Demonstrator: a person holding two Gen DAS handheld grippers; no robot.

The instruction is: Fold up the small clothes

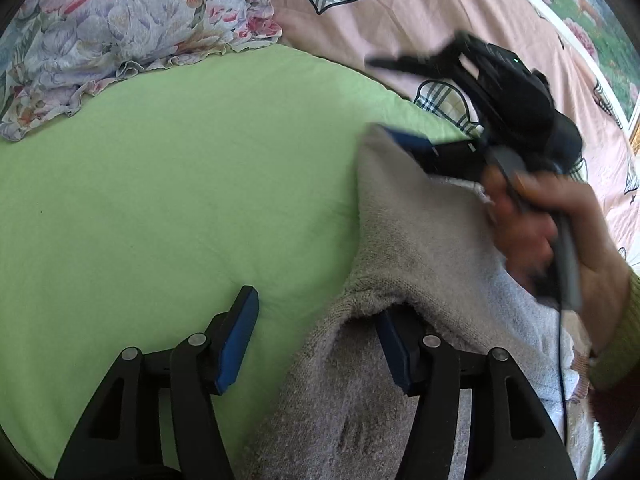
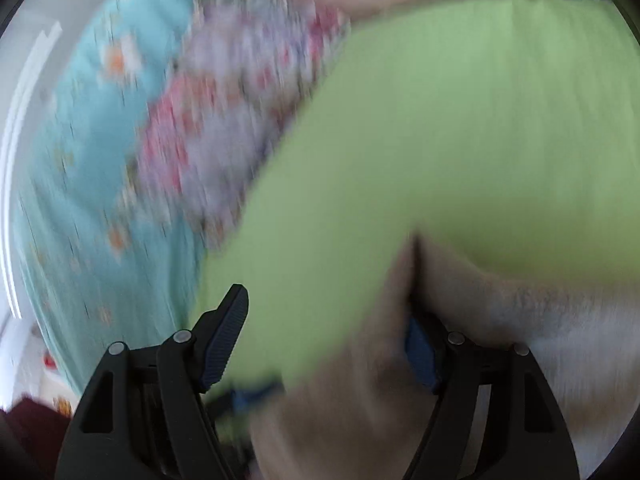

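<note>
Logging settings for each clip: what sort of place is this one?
Most likely a bedroom, on a bed: a green sheet, a ruffled floral pillow and a pink quilt with plaid hearts lie under the grey garment.

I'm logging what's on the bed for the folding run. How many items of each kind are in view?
Grey knit garment: 1
Green sheet: 1
Floral pillow: 1
Pink plaid-heart cover: 1
Grippers: 2, left gripper, right gripper
Total: 6

Garment (image 1: 400,280) lies on sheet (image 1: 160,200), pillow (image 1: 120,32) seemingly behind.
</note>
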